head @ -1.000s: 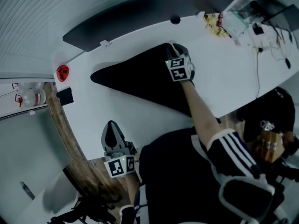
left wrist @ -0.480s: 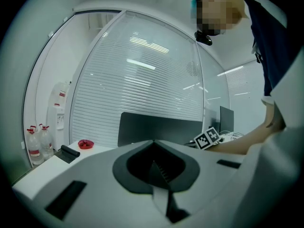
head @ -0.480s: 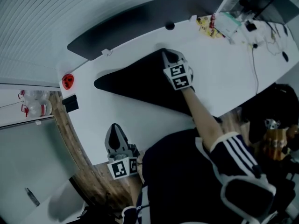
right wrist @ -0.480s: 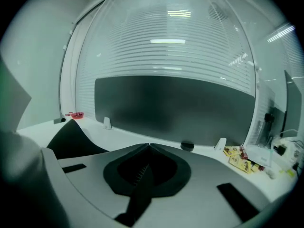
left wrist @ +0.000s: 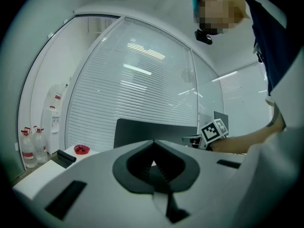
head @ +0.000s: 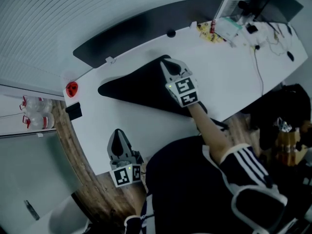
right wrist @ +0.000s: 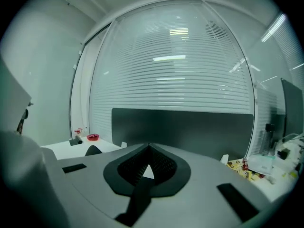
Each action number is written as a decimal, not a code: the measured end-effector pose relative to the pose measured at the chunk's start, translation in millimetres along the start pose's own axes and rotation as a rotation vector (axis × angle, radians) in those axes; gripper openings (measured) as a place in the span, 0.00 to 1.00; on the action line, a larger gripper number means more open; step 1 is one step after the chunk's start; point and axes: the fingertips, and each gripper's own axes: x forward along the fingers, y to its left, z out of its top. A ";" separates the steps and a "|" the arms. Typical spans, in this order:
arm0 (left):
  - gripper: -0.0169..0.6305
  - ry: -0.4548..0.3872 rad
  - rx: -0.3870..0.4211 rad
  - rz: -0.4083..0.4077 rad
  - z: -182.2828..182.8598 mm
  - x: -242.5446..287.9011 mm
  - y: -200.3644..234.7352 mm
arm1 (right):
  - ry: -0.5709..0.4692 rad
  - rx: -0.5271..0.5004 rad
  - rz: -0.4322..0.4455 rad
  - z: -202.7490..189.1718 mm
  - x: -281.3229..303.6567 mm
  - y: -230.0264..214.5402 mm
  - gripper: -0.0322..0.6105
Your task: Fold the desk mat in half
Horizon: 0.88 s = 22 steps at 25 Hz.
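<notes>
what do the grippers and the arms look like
Both the left gripper and right gripper have pale grey tapered bodies with dark ribbed jaws and a cube of black-and-white square markers. The person wears a dark short sleeve with white stripes.

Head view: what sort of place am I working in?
Probably an office: a long white desk, slatted blinds along the wall, and tangled cables at the desk's far end.
</notes>
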 end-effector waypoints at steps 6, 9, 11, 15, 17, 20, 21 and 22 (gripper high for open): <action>0.03 -0.020 -0.002 -0.024 5.8 -9.6 3.6 | -0.077 0.000 0.028 34.6 -37.0 29.5 0.05; 0.03 -0.024 -0.009 -0.035 5.4 -17.2 5.6 | -0.110 -0.011 0.033 44.7 -56.0 47.3 0.05; 0.03 -0.026 -0.013 -0.044 4.9 -22.4 6.4 | -0.122 -0.008 0.038 45.8 -67.4 59.4 0.05; 0.03 -0.024 -0.018 -0.059 4.1 -33.7 11.7 | -0.128 -0.016 0.061 44.7 -87.0 87.8 0.05; 0.03 -0.021 -0.018 -0.067 3.5 -38.9 14.9 | -0.130 -0.024 0.073 44.9 -95.8 101.9 0.05; 0.03 -0.018 -0.020 -0.079 1.5 -46.7 18.0 | -0.142 -0.042 0.084 44.7 -111.7 121.1 0.05; 0.03 -0.017 -0.021 -0.082 1.0 -49.1 18.7 | -0.147 -0.052 0.090 45.0 -117.3 127.3 0.05; 0.03 -0.018 -0.022 -0.086 0.8 -51.1 19.1 | -0.146 -0.068 0.098 44.6 -122.9 133.3 0.05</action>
